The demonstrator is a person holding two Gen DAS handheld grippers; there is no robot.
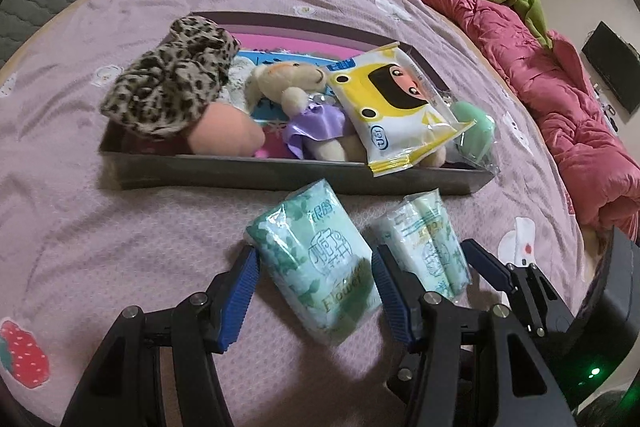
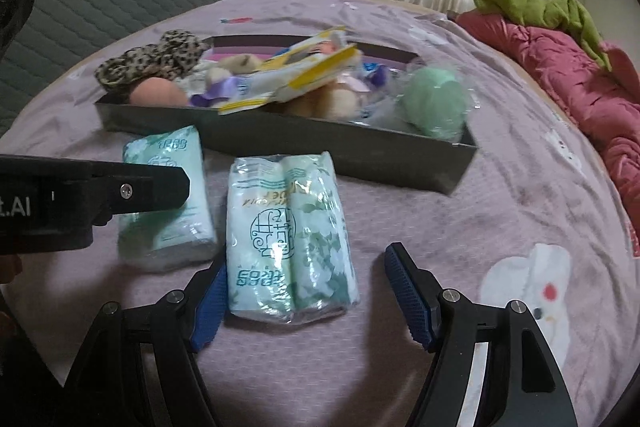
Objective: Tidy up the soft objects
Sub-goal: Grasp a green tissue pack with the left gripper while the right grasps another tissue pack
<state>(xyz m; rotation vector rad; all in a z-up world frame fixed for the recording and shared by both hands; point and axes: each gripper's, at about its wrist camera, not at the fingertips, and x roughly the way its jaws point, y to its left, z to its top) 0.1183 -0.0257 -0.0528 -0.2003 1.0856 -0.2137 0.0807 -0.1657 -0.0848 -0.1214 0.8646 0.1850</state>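
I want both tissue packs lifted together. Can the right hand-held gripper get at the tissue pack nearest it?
Probably yes. The right hand-held gripper is open, its jaws astride the near end of the right tissue pack, with nothing between. The left hand-held gripper straddles the other pack.

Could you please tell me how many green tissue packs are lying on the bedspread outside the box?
2: one tissue pack between the left gripper's open fingers, the other between the right gripper's. Others may be hidden inside the box.
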